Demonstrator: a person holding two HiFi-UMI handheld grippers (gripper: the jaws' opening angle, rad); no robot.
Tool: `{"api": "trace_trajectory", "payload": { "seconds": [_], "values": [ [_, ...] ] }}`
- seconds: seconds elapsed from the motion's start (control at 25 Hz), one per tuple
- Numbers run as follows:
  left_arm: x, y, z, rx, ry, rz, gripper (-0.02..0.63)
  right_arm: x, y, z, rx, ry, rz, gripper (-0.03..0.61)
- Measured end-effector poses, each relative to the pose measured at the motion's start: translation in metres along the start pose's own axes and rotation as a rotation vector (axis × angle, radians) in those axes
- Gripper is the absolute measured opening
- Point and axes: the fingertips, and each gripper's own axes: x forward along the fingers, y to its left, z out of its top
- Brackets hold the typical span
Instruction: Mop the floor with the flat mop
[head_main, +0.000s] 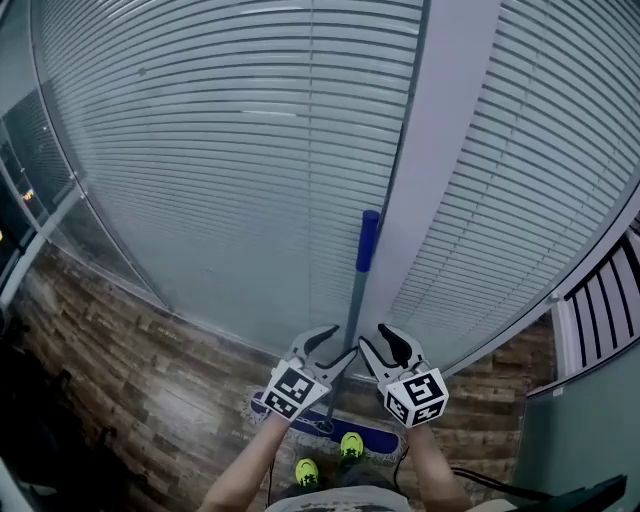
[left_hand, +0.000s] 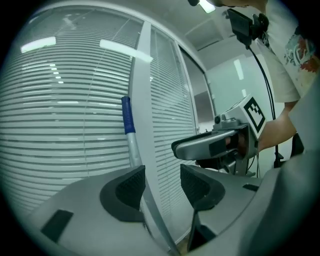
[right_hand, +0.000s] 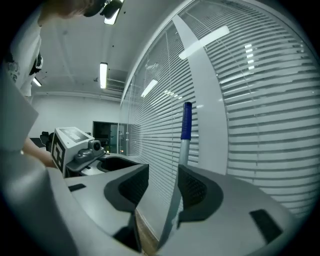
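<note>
While my left claw (left_hand: 162, 185) and right claw (right_hand: 163, 186) stand spread around the mop pole (head_main: 357, 300), I judge it light, stiff, slick: pinch it firmly mid-shaft.

Lighting dim and cool. Ceiling strip lights (right_hand: 103, 75) throw glare streaks across the blinds (left_hand: 60, 125). Both gripper views show heavy fisheye curvature and dark vignetted corners. Wood floor (head_main: 150, 370) shadowed, slightly soft.
</note>
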Motion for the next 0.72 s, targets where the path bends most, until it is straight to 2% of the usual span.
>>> {"api": "trace_trajectory", "payload": {
  "seconds": [0.2,0.36,0.52,0.6,0.72],
  "values": [
    [0.064,0.044,-0.001,-0.008,0.021,0.051,0.207,0.032,-0.047,0.015,-0.002,-0.025,0.019,0.16],
    [0.104,0.062,-0.001,-0.023,0.019,0.071,0.209,0.052,-0.075,0.01,0.014,-0.018,0.047,0.161],
    [0.123,0.076,0.002,-0.012,0.021,0.095,0.202,0.069,-0.092,0.015,0.012,-0.018,0.085,0.161],
    [0.127,0.082,0.004,-0.007,0.02,0.098,0.166,0.079,-0.095,0.023,0.008,-0.023,0.106,0.161],
    [0.121,0.079,0.004,-0.041,-0.005,0.096,0.154,0.083,-0.09,0.035,0.002,-0.044,0.134,0.16]
  ]
}}
